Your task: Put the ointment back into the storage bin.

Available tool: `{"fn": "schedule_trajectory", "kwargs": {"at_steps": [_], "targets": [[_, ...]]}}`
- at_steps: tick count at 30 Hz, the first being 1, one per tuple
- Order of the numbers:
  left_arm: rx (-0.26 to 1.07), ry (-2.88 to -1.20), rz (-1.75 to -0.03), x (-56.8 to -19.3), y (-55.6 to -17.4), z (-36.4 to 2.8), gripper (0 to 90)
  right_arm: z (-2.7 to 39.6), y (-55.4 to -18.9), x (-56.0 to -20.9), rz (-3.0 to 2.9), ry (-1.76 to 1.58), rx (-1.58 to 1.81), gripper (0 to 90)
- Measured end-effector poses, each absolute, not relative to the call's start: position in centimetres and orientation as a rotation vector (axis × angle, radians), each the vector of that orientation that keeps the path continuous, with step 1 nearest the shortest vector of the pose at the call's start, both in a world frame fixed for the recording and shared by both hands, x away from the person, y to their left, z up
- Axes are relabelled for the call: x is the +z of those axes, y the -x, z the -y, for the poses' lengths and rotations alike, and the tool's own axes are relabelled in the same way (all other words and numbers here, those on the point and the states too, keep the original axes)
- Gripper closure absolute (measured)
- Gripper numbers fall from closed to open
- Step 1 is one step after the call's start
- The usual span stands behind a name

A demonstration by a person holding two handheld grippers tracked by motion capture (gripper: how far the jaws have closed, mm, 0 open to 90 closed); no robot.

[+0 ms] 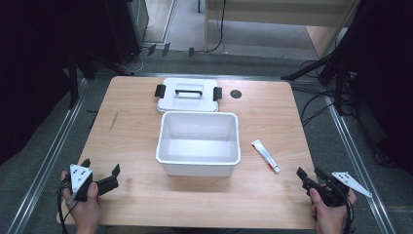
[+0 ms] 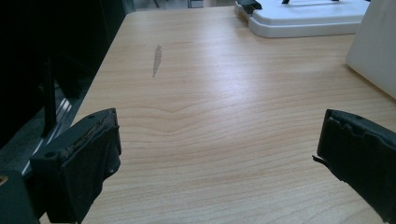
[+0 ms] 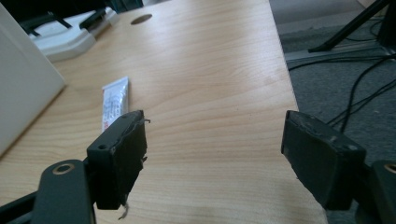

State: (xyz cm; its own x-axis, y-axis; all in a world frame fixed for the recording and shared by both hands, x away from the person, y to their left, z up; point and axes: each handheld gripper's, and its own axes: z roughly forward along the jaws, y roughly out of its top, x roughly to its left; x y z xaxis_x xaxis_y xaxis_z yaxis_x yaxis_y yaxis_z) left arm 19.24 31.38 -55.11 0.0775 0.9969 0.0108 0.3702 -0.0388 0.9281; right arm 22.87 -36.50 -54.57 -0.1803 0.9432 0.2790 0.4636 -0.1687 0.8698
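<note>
The small white tube lies flat on the table, right of the open white box, just left of and beyond the right gripper, untouched. Its red-and-dark print is too small to read. Both the right gripper and the left gripper stand released, holding nothing.

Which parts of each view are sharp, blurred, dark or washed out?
High view: wooden table evenly lit, corners black, white box slightly washed out. Left gripper view: wood grain sharp, near pads soft, left edge dark. Right gripper view: tube print blurred, near pads soft.
</note>
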Motion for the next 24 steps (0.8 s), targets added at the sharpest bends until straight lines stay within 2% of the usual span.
{"fn": "schedule_trajectory", "kwargs": {"at_steps": [4,13,24], "targets": [[0.966,-1.529,-1.411,-55.1,-19.3,-31.4,0.4,36.0,-23.0,-54.4,-1.687,-1.603,1.236,26.5],[0.966,-1.529,-1.416,-55.1,-19.4,-31.3,0.4,34.9,-23.1,-52.8,-1.818,-1.564,1.137,28.9],[0.978,-1.531,-1.404,-55.1,-19.3,-31.2,0.3,32.6,-25.1,-50.2,-2.104,-1.522,0.791,30.0]]}}
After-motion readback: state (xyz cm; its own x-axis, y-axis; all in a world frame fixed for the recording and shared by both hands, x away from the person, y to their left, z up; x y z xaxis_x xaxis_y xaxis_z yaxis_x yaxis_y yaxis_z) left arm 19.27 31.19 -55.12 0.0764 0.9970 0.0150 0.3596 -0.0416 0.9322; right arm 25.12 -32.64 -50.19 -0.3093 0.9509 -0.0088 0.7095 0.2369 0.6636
